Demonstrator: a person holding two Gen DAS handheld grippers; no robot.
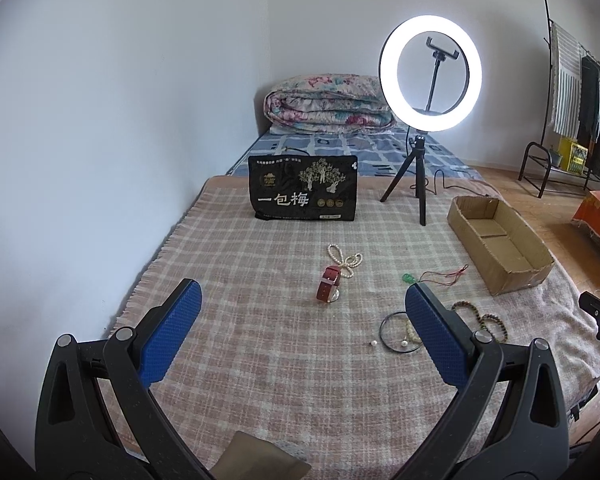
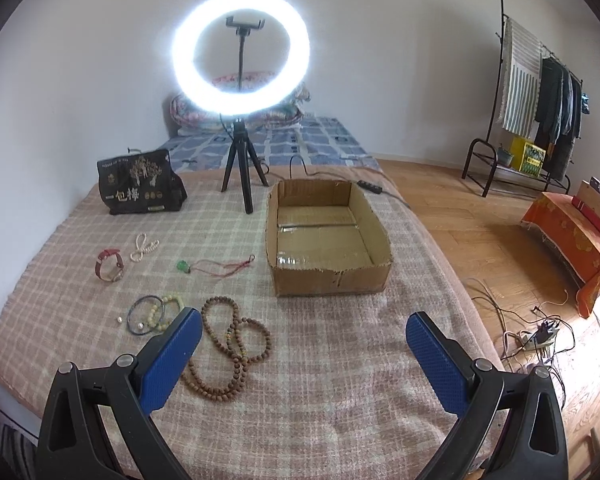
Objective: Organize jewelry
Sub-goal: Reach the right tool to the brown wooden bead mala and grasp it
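Observation:
Jewelry lies scattered on a plaid blanket (image 1: pixel 260 340). A red-strap watch (image 1: pixel 329 284) (image 2: pixel 109 265) lies beside a pearl necklace (image 1: pixel 345 258) (image 2: pixel 143 247). A green pendant on a red cord (image 1: pixel 408 278) (image 2: pixel 183 266), a dark bangle (image 1: pixel 394 334) (image 2: pixel 145 314) with pale beads, and a long brown bead strand (image 2: pixel 230 346) (image 1: pixel 488 320) lie nearby. An empty cardboard box (image 2: pixel 328 236) (image 1: pixel 500 240) stands to the right. My left gripper (image 1: pixel 304 312) hovers open above the blanket, short of the watch. Open too, my right gripper (image 2: pixel 304 340) hangs near the brown beads, in front of the box.
A lit ring light on a tripod (image 1: pixel 430 80) (image 2: pixel 240 68) and a black printed bag (image 1: pixel 304 188) (image 2: pixel 140 184) stand at the back of the blanket. Folded quilts (image 1: pixel 328 104) lie behind. On the wooden floor right are a clothes rack (image 2: pixel 540 100), cables (image 2: pixel 540 332) and an orange-covered item (image 2: pixel 576 240).

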